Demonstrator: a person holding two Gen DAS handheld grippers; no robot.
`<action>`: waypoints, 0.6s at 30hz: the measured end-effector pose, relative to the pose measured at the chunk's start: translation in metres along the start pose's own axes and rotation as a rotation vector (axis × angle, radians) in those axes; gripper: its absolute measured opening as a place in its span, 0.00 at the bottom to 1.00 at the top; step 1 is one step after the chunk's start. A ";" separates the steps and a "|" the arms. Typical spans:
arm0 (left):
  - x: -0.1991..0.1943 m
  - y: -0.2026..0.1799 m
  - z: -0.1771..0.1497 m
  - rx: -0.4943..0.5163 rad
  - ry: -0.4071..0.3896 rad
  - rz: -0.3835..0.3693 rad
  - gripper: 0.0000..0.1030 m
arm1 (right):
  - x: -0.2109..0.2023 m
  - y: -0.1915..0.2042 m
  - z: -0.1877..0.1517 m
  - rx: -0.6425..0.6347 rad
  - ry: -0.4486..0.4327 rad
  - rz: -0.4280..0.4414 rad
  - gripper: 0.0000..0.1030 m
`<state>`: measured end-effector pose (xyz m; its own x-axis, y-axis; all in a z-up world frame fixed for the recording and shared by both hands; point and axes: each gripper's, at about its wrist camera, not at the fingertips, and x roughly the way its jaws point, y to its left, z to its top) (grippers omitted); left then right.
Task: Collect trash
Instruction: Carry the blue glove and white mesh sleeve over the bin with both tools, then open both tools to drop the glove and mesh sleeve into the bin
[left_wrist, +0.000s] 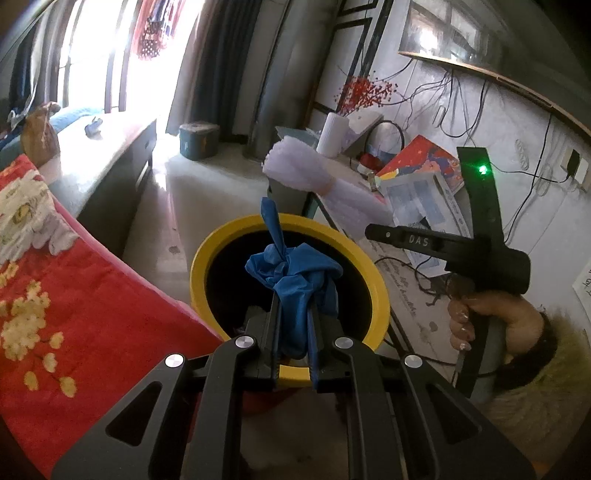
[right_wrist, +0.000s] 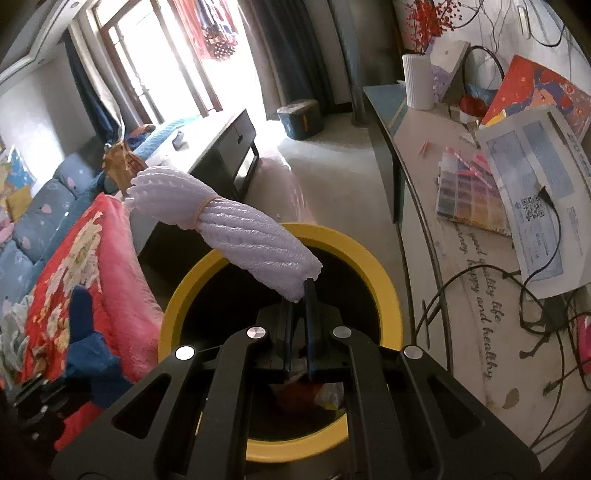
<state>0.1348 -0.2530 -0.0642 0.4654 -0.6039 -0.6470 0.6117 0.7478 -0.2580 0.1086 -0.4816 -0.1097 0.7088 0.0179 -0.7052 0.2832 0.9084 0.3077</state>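
Note:
A yellow-rimmed black trash bin (left_wrist: 376, 291) (right_wrist: 388, 291) stands below both grippers. My left gripper (left_wrist: 293, 314) is shut on a crumpled blue glove (left_wrist: 295, 269) and holds it over the bin's mouth. My right gripper (right_wrist: 300, 291) is shut on the end of a white foam net roll (right_wrist: 236, 229) bound by a rubber band, held above the bin's far rim. The roll (left_wrist: 306, 173) and the right gripper's body also show in the left wrist view. The blue glove (right_wrist: 88, 343) shows at the left edge of the right wrist view. Some trash (right_wrist: 325, 395) lies inside the bin.
A red floral blanket (left_wrist: 55, 295) (right_wrist: 92, 258) lies left of the bin. A cluttered desk (right_wrist: 461, 266) with papers, cables and a white vase (right_wrist: 419, 81) runs along the right. A dark low table (right_wrist: 221, 155) and a teal box (right_wrist: 301, 118) stand beyond on the floor.

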 end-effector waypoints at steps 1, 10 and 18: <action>0.004 0.000 -0.001 -0.002 0.006 -0.001 0.11 | 0.001 0.000 -0.001 0.001 0.004 0.000 0.03; 0.032 0.007 -0.006 -0.016 0.058 -0.016 0.11 | 0.014 -0.005 -0.009 0.012 0.048 0.009 0.03; 0.058 0.011 -0.006 -0.029 0.104 -0.029 0.11 | 0.024 -0.008 -0.013 0.033 0.081 0.019 0.03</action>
<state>0.1643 -0.2782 -0.1091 0.3779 -0.5945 -0.7098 0.6044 0.7392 -0.2973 0.1157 -0.4830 -0.1373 0.6597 0.0700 -0.7483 0.2924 0.8933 0.3414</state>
